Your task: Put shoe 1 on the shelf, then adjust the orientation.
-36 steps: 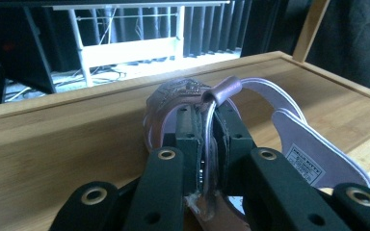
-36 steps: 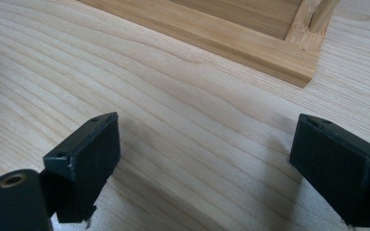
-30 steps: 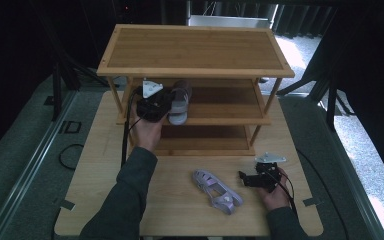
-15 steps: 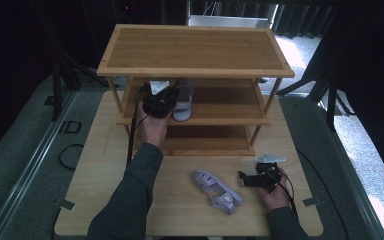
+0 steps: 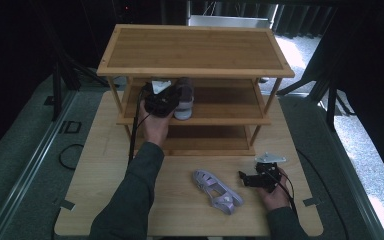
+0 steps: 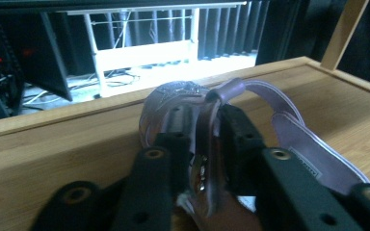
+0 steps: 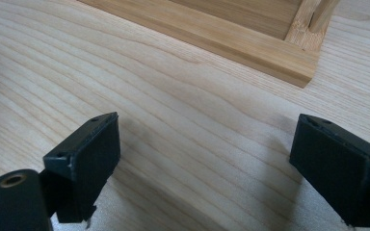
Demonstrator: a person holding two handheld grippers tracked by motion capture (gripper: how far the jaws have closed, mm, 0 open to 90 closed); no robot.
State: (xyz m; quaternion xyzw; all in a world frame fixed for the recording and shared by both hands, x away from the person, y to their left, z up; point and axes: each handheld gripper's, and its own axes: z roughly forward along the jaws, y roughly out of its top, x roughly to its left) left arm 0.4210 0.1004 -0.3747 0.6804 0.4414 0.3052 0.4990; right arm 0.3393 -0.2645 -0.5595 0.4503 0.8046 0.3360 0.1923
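We have carried the left gripper (image 5: 172,100) deeper under the top board of the bamboo rack (image 5: 195,70); one second ago it stood at the front edge of the middle shelf (image 6: 53,144), and now it reaches over that shelf. Its jaws are pressed onto the heel strap of a lilac sandal (image 6: 250,125), which sits directly ahead of the jaws with its sole low over or on the shelf board; we cannot tell whether it rests fully. Beyond the sandal lies the shelf's rear rail.

We judge that the placement step is almost complete: what remains is to release the strap and withdraw.

The right gripper (image 5: 252,179) has not moved in that interval. Its jaws are spread wide over bare tabletop (image 7: 183,125), holding nothing. The second sandal (image 5: 217,190) lies on the table just beside it, toward the left gripper's side, and the rack's bottom rail (image 7: 250,45) runs ahead of it. We judge this sandal to be the next item for the rack.
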